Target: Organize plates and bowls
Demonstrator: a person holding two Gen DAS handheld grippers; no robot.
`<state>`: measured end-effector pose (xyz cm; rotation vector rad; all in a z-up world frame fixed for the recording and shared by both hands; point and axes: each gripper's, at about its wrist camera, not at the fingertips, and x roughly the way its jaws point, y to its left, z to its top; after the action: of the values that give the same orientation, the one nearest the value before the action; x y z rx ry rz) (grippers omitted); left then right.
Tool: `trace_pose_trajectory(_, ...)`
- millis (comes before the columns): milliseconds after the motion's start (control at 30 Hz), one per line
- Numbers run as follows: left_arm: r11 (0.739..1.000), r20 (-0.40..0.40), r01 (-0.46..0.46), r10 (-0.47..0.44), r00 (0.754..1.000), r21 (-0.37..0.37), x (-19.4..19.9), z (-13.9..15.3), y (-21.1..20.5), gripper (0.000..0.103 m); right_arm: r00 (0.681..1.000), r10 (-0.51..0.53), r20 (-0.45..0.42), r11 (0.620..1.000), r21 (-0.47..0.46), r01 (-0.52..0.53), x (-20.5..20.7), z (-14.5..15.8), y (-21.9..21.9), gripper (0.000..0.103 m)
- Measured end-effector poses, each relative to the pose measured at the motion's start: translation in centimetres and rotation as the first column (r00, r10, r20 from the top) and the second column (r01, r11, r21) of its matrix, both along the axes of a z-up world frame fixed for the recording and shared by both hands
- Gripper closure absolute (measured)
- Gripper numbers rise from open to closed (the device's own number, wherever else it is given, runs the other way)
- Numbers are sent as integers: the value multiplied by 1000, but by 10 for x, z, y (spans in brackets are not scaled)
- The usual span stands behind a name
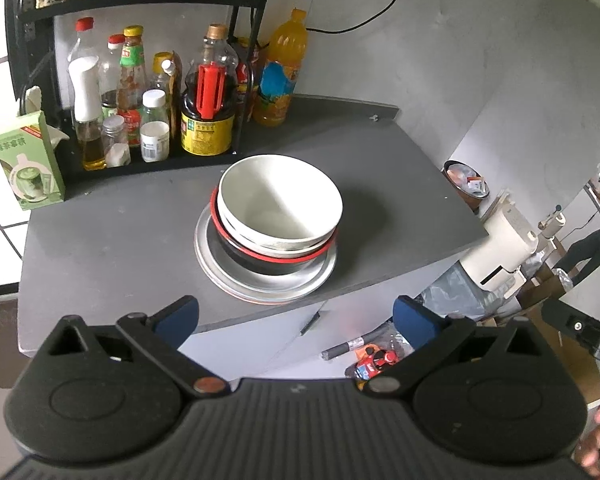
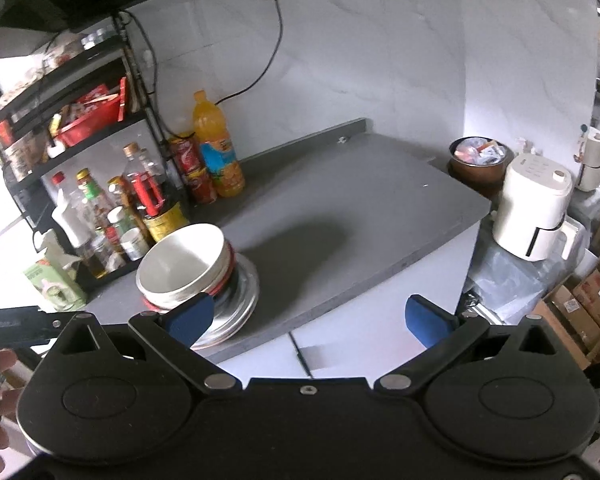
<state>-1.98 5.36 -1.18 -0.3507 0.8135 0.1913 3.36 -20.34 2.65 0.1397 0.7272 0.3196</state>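
Observation:
One stack of dishes stands on the grey counter [image 1: 112, 240]. A white bowl [image 1: 280, 200] sits on top, nested in a black bowl with a red rim [image 1: 260, 258], which rests on silver plates [image 1: 256, 284]. In the right wrist view the same white bowl [image 2: 180, 258] and silver plates [image 2: 242, 300] appear at the lower left. My left gripper [image 1: 296, 320] is open and empty, held back from the stack over the counter's front edge. My right gripper [image 2: 310, 320] is open and empty too, right of the stack; its left fingertip [image 2: 192, 316] overlaps the plates in the image.
A black rack of sauce bottles [image 1: 208, 96] and an orange drink bottle [image 1: 280, 72] line the back left. A green carton [image 1: 28, 160] stands at the left edge. Beyond the counter's right edge sit a white appliance [image 2: 536, 208], a full bin [image 2: 478, 156] and cardboard boxes [image 2: 592, 304].

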Motion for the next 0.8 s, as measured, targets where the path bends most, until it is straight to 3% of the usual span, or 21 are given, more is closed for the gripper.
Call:
trace_pose_trajectory(333, 999, 24, -7, 6, 1000, 39, -31, 1, -5, 1, 998, 56, -10, 998, 13, -56, -21, -2, 3, 0)
trace_pose_trajectory(800, 999, 45, 7, -9, 999, 54, -49, 0, -12, 1, 999, 45, 29, 999, 1, -45, -32, -1, -5, 0)
